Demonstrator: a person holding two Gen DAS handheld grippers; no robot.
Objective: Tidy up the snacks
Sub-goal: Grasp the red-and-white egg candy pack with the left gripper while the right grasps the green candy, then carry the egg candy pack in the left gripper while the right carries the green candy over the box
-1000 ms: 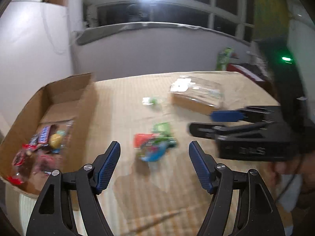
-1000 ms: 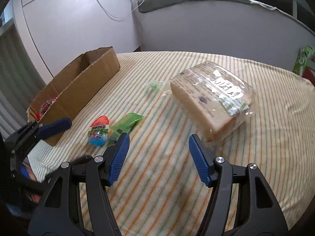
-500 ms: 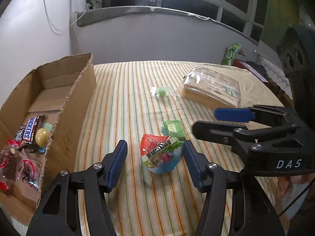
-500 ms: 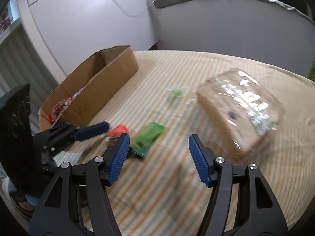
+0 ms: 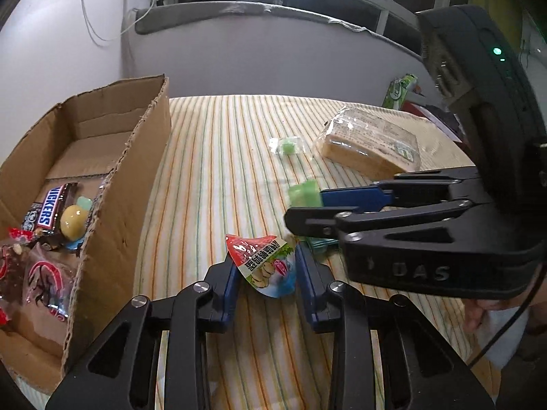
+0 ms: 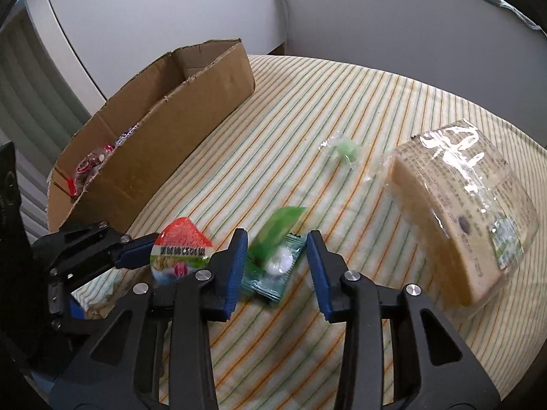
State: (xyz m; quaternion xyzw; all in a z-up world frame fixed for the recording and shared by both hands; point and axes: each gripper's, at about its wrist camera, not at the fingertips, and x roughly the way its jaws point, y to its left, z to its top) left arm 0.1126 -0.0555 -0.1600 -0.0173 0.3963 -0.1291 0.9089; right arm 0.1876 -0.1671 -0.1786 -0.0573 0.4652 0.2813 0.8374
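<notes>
My left gripper point(image 5: 265, 268) is shut on a red, white and blue jelly cup point(image 5: 265, 264), which also shows in the right wrist view point(image 6: 181, 256). My right gripper point(image 6: 275, 261) is partly closed around a green candy packet point(image 6: 273, 259) on the striped cloth; its pads do not visibly touch it. The right gripper point(image 5: 307, 210) crosses the left wrist view from the right. A cardboard box point(image 5: 130, 184) on the left holds a Snickers bar point(image 5: 51, 208) and other snacks.
A wrapped bread loaf point(image 6: 465, 225) lies at the right, also seen in the left wrist view point(image 5: 371, 145). A small green wrapped candy point(image 6: 345, 147) lies between loaf and box. A green pack point(image 5: 400, 90) stands at the table's far edge.
My left gripper has closed on the jelly cup. My right gripper has moved down over the green packet and narrowed around it.
</notes>
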